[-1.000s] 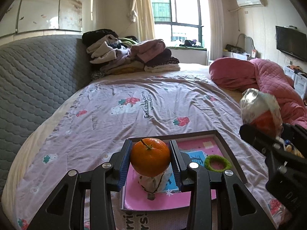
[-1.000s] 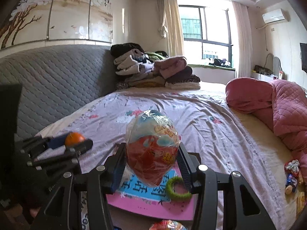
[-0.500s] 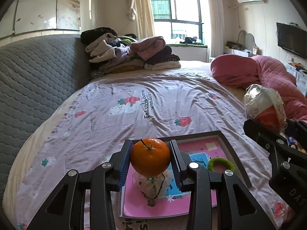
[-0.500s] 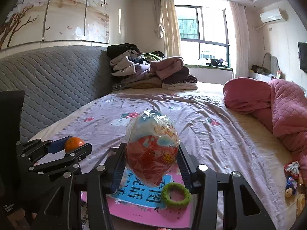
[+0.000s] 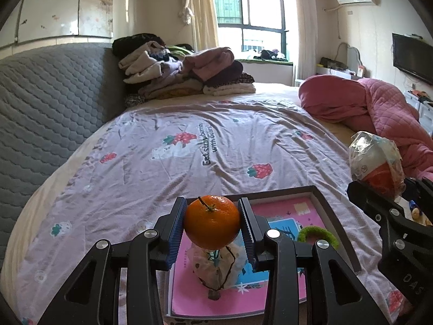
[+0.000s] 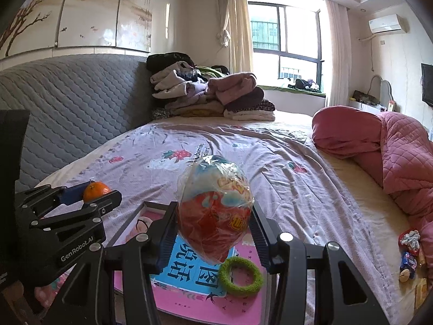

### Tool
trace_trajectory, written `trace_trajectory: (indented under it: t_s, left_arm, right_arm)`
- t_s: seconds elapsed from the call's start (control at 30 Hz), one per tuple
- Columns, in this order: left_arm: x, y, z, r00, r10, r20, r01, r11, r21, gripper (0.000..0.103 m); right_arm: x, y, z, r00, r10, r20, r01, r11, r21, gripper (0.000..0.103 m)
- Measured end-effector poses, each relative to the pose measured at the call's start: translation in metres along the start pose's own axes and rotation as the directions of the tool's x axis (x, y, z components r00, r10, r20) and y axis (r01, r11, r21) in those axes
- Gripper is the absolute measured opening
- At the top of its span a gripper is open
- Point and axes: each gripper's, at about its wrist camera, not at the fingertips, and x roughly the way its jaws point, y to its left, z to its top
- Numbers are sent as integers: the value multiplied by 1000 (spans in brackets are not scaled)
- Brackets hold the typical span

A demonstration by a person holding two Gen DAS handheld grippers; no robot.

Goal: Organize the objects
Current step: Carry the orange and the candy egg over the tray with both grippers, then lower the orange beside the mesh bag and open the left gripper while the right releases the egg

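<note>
My left gripper (image 5: 212,226) is shut on an orange tangerine (image 5: 212,224), held above a dark-framed tray (image 5: 328,208) lined with a pink picture book (image 5: 238,298) on the bed. A small tied cloth pouch (image 5: 216,270) lies on the book under the tangerine, and a green fuzzy ring (image 5: 318,234) lies to its right. My right gripper (image 6: 213,230) is shut on a plastic-wrapped red and blue snack bag (image 6: 215,211), over the same tray (image 6: 127,224) and just behind the green ring (image 6: 240,273). Each gripper shows at the edge of the other's view.
A lilac strawberry-print sheet (image 5: 189,162) covers the bed. A grey quilted headboard (image 5: 46,103) runs along the left, folded clothes (image 5: 184,73) are stacked at the far end, and a pink quilt (image 5: 379,113) is bunched on the right. Small wrapped snacks (image 6: 410,260) lie near the right edge.
Both grippers have drifted forward and slightly down over the tray, which shows more of its frame and book. Both grips are unchanged.
</note>
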Motion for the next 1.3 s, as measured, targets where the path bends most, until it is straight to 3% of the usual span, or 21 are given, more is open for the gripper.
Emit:
trace_trajectory:
  t_s: [0.63,1.3]
  left_arm:
    - [62,4,-28,991,21,-131,-20,1000,15,40]
    - [94,5,-76,966,41,-255,-32,999,40,40]
  right_arm:
    - [39,14,-32,991,27,-134,-34,998,-48,51]
    - [86,22,-78,927,34,-374,-75,993,-94,51]
